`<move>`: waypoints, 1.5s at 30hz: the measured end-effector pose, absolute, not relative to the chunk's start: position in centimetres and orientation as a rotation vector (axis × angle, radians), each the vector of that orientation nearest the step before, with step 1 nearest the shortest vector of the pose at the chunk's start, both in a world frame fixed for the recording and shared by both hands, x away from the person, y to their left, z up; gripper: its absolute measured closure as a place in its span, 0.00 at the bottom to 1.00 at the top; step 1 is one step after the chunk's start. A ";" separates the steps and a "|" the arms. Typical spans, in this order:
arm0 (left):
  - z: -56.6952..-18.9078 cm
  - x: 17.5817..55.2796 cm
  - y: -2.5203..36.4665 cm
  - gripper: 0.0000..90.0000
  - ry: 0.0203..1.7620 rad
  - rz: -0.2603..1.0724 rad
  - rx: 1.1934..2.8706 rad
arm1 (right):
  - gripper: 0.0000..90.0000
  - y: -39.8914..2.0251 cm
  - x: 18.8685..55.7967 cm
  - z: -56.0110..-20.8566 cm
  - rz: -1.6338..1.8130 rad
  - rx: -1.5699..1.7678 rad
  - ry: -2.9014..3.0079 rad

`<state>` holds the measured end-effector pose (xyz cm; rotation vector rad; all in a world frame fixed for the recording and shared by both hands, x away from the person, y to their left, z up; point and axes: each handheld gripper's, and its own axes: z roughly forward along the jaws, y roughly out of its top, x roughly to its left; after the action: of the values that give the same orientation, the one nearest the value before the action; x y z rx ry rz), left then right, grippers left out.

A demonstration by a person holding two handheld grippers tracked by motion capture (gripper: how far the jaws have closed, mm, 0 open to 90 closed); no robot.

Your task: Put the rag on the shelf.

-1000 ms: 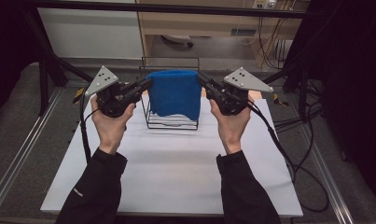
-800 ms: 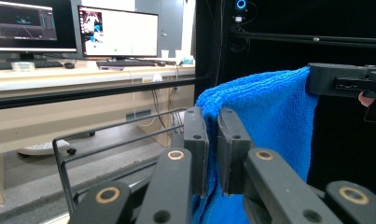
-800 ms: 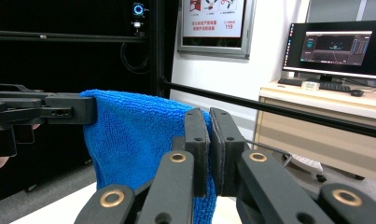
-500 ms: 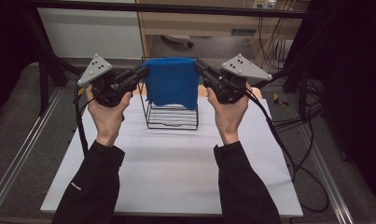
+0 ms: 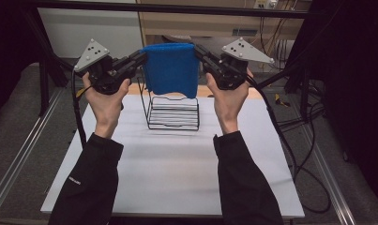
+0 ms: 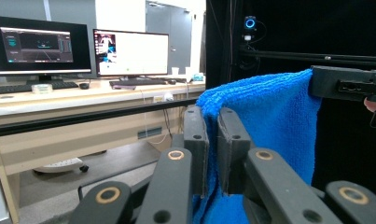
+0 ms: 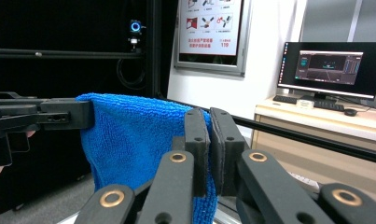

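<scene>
Both jaw pairs closed on blue towel [image 5: 171, 69], one top corner each.
Towel hangs flat, top edge level between left gripper [image 5: 139, 58] and right gripper [image 5: 199, 50], above wire rack [image 5: 173, 112] on white table [image 5: 177, 168]. Desk monitors behind. Towel higher than 0.5 s ago, clear of rack.
</scene>
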<state>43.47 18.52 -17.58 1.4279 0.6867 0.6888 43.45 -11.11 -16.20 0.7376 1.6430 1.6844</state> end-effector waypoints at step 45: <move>-16.4 49.5 17.6 0.93 0.753 0.768 1.360 | 0.96 -10.3 50.3 -14.6 1.627 0.750 1.620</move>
<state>49.50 17.62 -16.37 1.3604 0.7530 0.7676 50.25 -10.26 -14.63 0.7500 1.6205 1.6270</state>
